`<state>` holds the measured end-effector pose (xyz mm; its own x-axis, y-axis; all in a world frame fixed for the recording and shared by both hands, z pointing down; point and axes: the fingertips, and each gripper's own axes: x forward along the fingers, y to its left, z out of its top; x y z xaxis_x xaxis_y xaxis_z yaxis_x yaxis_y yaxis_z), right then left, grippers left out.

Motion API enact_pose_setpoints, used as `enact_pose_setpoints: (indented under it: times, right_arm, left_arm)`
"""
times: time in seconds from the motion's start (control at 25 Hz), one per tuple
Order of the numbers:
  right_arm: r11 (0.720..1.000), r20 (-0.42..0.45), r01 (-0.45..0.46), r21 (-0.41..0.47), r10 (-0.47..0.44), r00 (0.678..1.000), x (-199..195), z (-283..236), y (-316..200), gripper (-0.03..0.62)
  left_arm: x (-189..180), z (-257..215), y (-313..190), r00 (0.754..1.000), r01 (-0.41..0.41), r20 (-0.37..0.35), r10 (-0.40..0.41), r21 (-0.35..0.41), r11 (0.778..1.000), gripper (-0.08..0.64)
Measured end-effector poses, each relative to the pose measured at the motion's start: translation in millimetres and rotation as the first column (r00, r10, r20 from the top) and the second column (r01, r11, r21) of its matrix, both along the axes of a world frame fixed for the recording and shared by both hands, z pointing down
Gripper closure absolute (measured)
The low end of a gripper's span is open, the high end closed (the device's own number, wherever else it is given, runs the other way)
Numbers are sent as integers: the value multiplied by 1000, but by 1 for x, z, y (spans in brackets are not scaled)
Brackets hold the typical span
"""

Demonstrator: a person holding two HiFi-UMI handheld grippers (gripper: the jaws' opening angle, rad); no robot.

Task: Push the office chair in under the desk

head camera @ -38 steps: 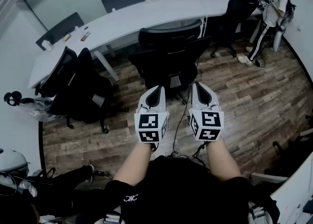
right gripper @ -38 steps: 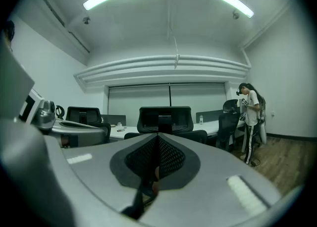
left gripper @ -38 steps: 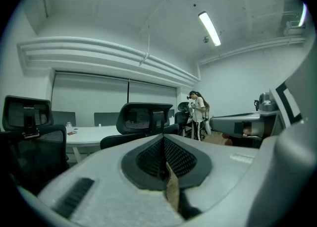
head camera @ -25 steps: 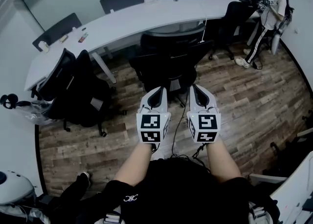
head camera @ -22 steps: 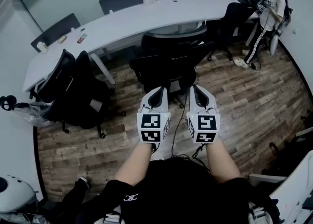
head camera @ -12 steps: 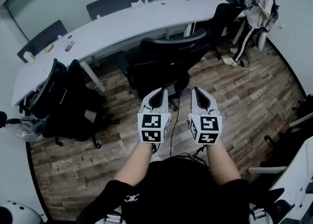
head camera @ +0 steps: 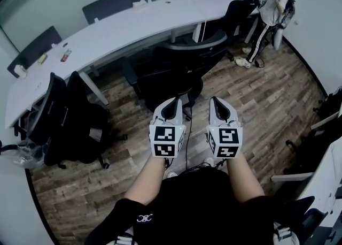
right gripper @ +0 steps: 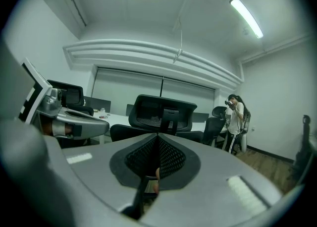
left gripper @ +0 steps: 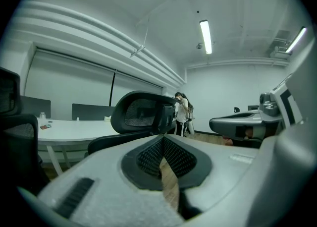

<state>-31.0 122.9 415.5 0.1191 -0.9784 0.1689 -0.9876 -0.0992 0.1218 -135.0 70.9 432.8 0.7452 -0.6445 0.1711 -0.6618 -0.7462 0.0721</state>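
A black office chair (head camera: 176, 70) with a mesh headrest stands just in front of the long white curved desk (head camera: 123, 22), its back turned toward me. The same chair (left gripper: 141, 117) fills the middle of the left gripper view, and the chair (right gripper: 163, 114) also shows in the right gripper view. My left gripper (head camera: 172, 102) and right gripper (head camera: 216, 101) are held side by side, both shut and empty. They hang a short way behind the chair's back, apart from it.
Two more black chairs (head camera: 69, 118) stand at the left by the desk's end. A person (head camera: 267, 8) stands at the back right next to another chair (head camera: 238, 11). Small items lie on the desk. The floor (head camera: 256, 94) is wood plank.
Both grippers and the view have moved toward the chair and to the right, so the chair and desk sit closer. The jaws stay shut.
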Motion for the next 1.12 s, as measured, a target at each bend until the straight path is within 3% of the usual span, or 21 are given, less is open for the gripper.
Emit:
enact_pose_setpoints:
  times: [0.32, 0.52, 0.64, 0.8, 0.92, 1.04, 1.12]
  right_arm:
    - [999, 24, 33, 7, -33, 999, 28, 11, -28, 583]
    - [996, 7, 92, 14, -92, 996, 66, 15, -57, 583]
    - [989, -17, 150, -3, -150, 988, 102, 13, -78, 583]
    - [968, -92, 247, -44, -250, 964, 143, 13, -111, 579]
    - [925, -153, 362, -113, -377, 914, 161, 16, -132, 548]
    - [837, -210, 499, -223, -542, 814, 165, 29, -152, 504]
    - [780, -226, 561, -277, -620, 751, 167, 34, -165, 451]
  left_arm:
    - [22, 0, -28, 999, 26, 41, -27, 40, 999, 552]
    - [33, -1, -55, 991, 40, 126, -50, 79, 996, 552]
    - [31, -10, -78, 975, 82, 195, -106, 127, 989, 552]
    - [19, -18, -106, 937, 109, 307, -169, 201, 973, 522]
    - [13, -5, -118, 873, 27, 464, -149, 260, 965, 512]
    - [9, 14, -127, 787, -84, 612, -81, 237, 968, 466]
    - [6, 22, -132, 767, -107, 640, -40, 188, 976, 414]
